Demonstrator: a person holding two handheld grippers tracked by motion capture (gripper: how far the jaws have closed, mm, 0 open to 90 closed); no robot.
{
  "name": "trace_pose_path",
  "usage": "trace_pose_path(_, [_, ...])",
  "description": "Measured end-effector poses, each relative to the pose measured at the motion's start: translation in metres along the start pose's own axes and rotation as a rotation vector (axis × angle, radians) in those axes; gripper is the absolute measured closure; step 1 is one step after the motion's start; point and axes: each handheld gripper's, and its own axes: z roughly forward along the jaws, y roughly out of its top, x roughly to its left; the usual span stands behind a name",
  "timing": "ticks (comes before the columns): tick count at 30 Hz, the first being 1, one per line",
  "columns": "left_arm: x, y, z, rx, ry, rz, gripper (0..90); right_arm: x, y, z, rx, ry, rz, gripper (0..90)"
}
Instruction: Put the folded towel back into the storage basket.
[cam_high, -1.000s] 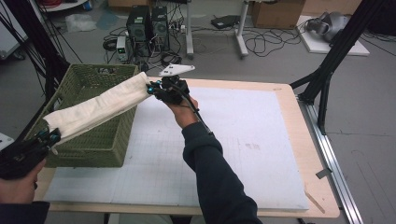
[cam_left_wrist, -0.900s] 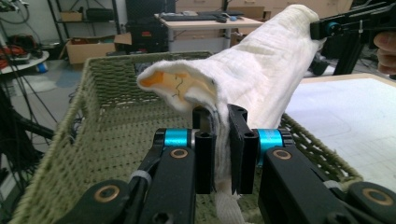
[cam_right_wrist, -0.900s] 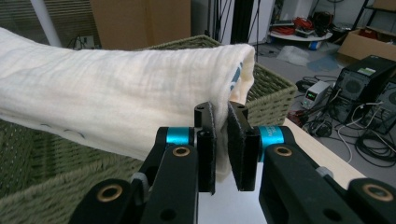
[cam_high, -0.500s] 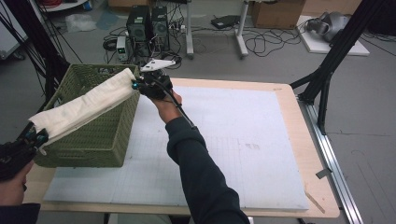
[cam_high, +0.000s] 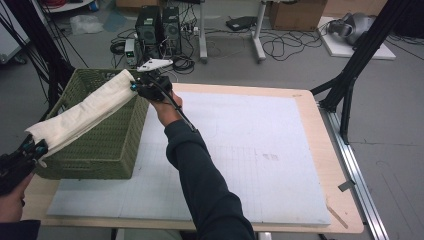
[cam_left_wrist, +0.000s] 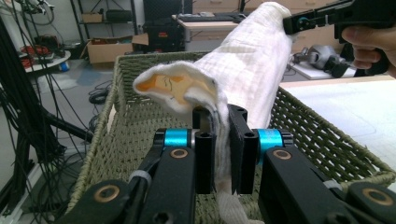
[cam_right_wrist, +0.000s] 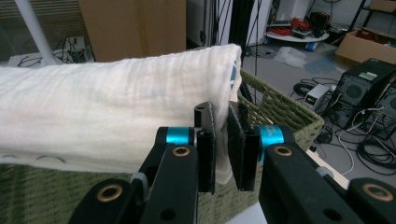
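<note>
Both grippers pinch the folded white towel (cam_high: 85, 112) by its ends, left gripper (cam_high: 31, 150) low, right gripper (cam_high: 137, 86) high, stretched above the green basket (cam_high: 107, 145). Lower both ends evenly, probably centring first, then release inside.

White mat (cam_high: 250, 150) open, green basket (cam_high: 100, 145) blocks left (cloth (cam_high: 85, 112) spans it)

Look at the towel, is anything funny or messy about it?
Nothing messy. The folded towel hangs slanted over the basket, pinched at each end by the left gripper and right gripper, not inside yet.
</note>
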Motion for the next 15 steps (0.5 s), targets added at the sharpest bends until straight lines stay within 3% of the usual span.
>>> trace_pose_path(15, [0.004,-0.004,0.002,-0.003,0.059,0.007,81.9,0.006,0.011,0.033,0.02,-0.027,-0.013,82.5])
